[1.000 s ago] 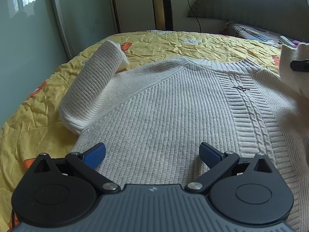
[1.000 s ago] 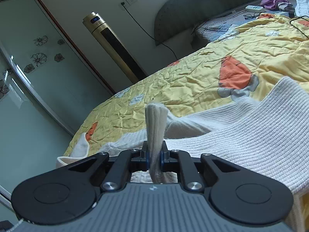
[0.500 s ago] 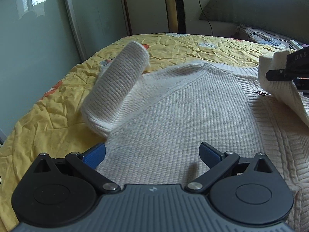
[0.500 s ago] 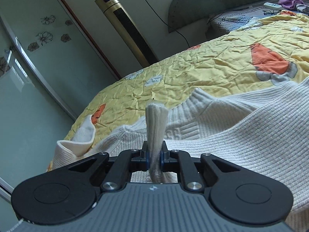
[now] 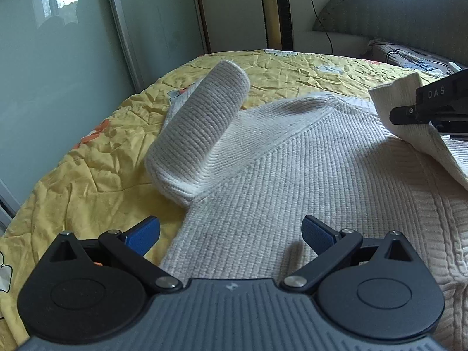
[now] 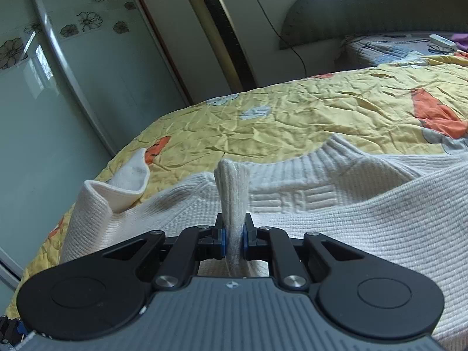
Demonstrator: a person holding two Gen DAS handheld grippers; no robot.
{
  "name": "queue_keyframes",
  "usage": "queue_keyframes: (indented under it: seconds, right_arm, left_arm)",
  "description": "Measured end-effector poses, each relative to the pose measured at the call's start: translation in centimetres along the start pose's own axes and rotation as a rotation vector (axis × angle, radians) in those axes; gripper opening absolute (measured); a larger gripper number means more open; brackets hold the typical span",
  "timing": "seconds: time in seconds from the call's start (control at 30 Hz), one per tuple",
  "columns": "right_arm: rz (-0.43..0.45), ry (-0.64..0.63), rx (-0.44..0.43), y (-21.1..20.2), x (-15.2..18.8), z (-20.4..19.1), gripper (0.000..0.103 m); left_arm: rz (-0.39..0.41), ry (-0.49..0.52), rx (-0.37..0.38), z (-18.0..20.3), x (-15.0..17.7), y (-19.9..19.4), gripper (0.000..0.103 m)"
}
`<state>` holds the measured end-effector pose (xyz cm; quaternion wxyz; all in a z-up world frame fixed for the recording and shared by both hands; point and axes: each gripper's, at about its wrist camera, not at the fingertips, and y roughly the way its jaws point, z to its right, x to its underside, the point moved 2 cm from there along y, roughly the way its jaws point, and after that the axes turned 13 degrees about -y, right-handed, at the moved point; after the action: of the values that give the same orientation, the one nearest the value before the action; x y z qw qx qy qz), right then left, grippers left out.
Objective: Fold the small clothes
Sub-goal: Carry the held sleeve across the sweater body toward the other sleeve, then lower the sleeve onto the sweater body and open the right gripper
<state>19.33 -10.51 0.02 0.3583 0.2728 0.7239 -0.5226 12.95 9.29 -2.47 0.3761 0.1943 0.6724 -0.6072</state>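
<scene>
Looking along your left gripper (image 5: 231, 231), you see its blue pads spread wide and holding nothing, poised over the near hem of the cream sweater (image 5: 292, 181), which lies flat on the yellow quilt (image 5: 96, 175). At left, one sleeve (image 5: 204, 128) is doubled back into a thick ribbed roll; at far right, your right gripper (image 5: 433, 108) carries the other cuff above the chest. Should you press down here off the hem edge, the loose rib knit may bunch under the pads

Looking along your right gripper (image 6: 233, 241), you see its pads closed on a pinched cuff (image 6: 232, 193) standing upright, with the ribbed collar (image 6: 336, 158) beyond. The chunky, stretchy knit could slip or drag the body askew if you pull too far across
</scene>
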Motion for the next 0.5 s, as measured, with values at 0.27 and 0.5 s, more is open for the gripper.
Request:
queue_keyframes:
  seconds: [0.27, 0.5]
  right_arm:
    - [-0.032, -0.033, -0.029, 1.7, 0.2, -1.9, 0.016]
    - [-0.090, -0.029, -0.041, 3.3, 1.5, -1.8, 0.018]
  left_arm:
    - [-0.006, -0.008, -0.018, -0.8, 0.1, 0.3, 0.103]
    - [-0.009, -0.018, -0.026, -1.2, 0.2, 0.3, 0.103]
